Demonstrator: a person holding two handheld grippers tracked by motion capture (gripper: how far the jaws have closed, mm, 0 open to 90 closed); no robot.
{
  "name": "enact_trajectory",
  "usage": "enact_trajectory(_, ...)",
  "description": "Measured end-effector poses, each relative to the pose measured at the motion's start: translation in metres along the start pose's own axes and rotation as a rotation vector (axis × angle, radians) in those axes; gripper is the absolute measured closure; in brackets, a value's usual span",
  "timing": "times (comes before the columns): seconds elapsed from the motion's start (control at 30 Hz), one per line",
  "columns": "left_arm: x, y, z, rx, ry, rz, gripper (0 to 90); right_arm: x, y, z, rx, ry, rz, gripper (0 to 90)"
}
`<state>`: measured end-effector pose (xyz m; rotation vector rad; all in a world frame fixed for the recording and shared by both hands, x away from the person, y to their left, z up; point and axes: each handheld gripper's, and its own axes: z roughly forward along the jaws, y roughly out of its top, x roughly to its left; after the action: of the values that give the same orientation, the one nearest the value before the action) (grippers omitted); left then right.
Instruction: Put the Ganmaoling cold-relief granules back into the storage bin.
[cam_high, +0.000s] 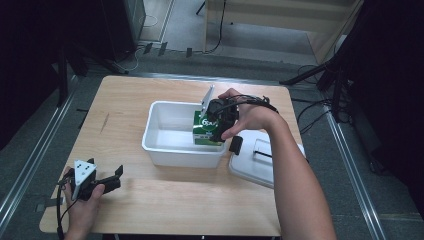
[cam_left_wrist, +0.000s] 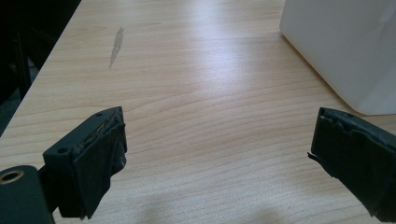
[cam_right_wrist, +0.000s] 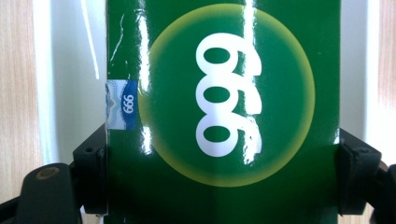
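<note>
A green box (cam_high: 204, 131) with white figures on a yellow ring stands in the right end of a white plastic tub (cam_high: 165, 148) at mid table. My right gripper (cam_high: 216, 131) comes down on it from above, shut on the green box (cam_right_wrist: 219, 107), with both jaws pressed against its two sides in the right gripper view. My left gripper (cam_high: 118, 176) rests at the table's front left corner in a hand. Its jaws stand wide open over bare wood (cam_left_wrist: 215, 140) with nothing between them.
The tub's white lid (cam_high: 257, 160) with a dark handle lies on the table right of the tub. The tub's wall (cam_left_wrist: 345, 46) shows at the upper right of the left gripper view. Dark stands and cables ring the table.
</note>
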<state>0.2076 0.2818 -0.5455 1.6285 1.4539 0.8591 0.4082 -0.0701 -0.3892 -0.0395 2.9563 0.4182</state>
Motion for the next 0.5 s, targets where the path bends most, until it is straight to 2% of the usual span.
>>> enact_trajectory(0.5,0.000,0.000,0.000,-0.002,0.000,-0.001,4.2,0.001,0.001,0.023,0.054,0.031,-0.003,16.2)
